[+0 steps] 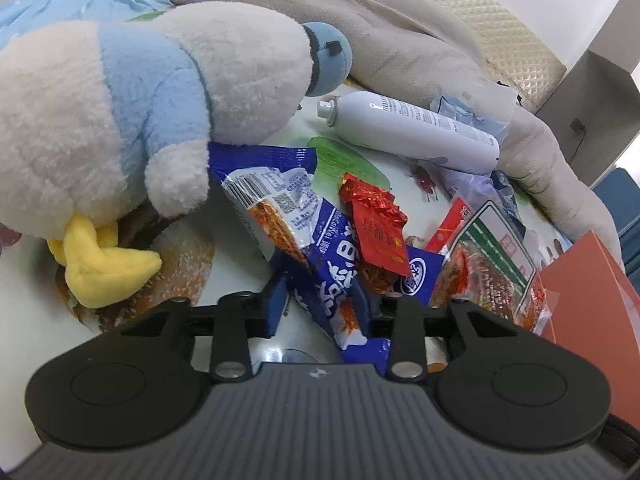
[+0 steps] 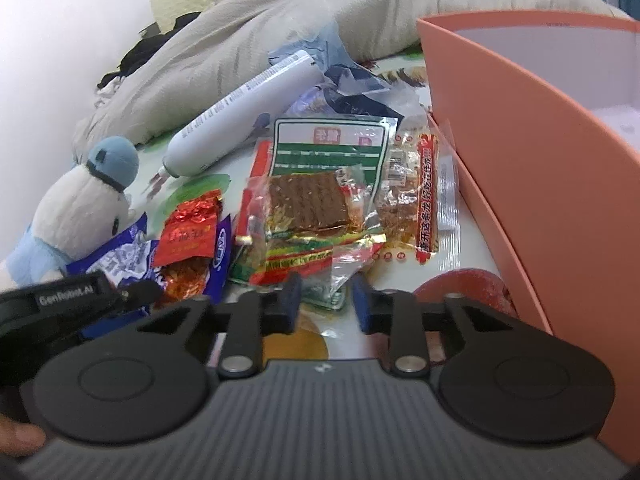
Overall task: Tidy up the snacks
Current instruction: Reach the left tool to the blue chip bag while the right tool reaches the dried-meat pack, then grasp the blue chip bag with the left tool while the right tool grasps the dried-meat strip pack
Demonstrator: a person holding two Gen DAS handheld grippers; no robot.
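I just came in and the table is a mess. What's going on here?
A person is sorting snacks with a handheld gripper in each hand. The left gripper is closed on a blue snack packet from the pile. The right gripper has its fingers around the corner of a clear spicy-snack packet. An open orange box stands beside it. A plush toy and spray can lie nearby.

Your left wrist cam sits low and close over the snack pile [image 1: 360,240], angled down and forward, with the plush toy [image 1: 140,120] filling its left side and the orange box [image 1: 588,280] clipped at its right edge. Your right wrist cam looks at the same pile [image 2: 320,208] from nearer the box [image 2: 520,152], which dominates its right side. Both views share the pile, the white spray can [image 1: 412,128] behind it, the toy and the box.
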